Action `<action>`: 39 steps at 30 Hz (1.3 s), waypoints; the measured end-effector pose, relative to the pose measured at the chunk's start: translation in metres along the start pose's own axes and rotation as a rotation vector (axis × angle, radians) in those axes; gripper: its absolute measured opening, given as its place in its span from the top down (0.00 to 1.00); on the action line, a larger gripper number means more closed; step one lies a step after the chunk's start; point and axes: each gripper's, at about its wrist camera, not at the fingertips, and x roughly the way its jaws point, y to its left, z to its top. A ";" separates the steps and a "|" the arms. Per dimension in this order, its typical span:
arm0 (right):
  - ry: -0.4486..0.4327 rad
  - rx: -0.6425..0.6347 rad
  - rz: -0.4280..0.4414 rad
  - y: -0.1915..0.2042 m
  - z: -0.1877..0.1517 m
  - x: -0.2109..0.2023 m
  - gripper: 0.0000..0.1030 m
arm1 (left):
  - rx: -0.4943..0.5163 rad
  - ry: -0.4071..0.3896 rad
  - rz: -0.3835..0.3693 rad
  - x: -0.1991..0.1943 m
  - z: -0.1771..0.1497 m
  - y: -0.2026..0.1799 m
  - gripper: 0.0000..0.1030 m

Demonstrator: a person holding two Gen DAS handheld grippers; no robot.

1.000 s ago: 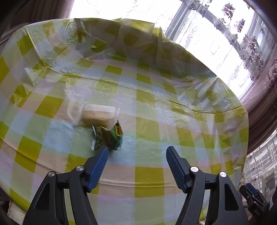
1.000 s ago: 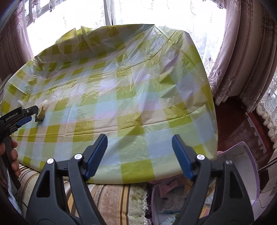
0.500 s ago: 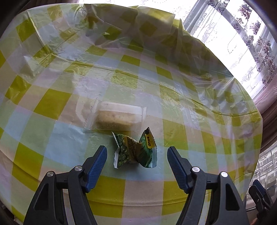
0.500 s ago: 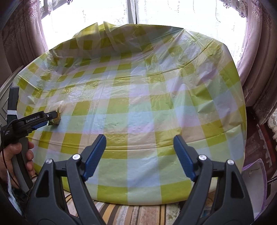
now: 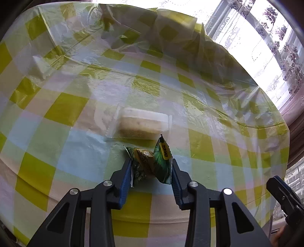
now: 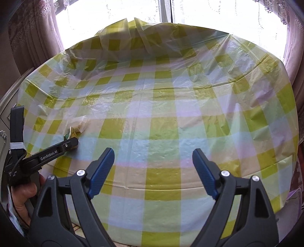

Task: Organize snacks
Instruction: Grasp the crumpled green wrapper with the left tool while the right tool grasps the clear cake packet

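snack packet [image 5: 152, 163] on checked tablecloth [image 5: 66, 106]

Blown-out window [image 6: 218, 11] backlight — fisheye-warped edges

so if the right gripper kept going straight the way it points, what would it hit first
Probably just the checked tablecloth. The right gripper has nothing between its opening jaws or ahead; the green snack packet lies well off to its left.
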 end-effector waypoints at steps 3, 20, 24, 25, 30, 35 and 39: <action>0.003 -0.022 0.019 0.022 0.008 0.012 0.15 | -0.046 -0.023 0.001 -0.008 -0.002 0.013 0.63; 0.045 -0.365 0.116 0.164 0.033 0.095 0.09 | -0.310 -0.160 0.039 -0.042 0.003 0.097 0.64; 0.090 -0.558 0.130 0.193 0.032 0.113 0.07 | -0.337 -0.161 0.030 -0.043 0.002 0.105 0.64; 0.089 -0.610 0.123 0.199 0.030 0.116 0.07 | -0.340 -0.162 0.028 -0.043 0.001 0.106 0.64; 0.100 -0.736 0.116 0.208 0.026 0.126 0.07 | -0.354 -0.161 0.013 -0.044 0.000 0.110 0.64; 0.118 -0.715 0.080 0.205 0.036 0.143 0.07 | -0.360 -0.157 0.000 -0.043 0.001 0.111 0.64; 0.113 -0.658 0.074 0.204 0.046 0.150 0.07 | -0.361 -0.154 -0.005 -0.042 0.000 0.111 0.64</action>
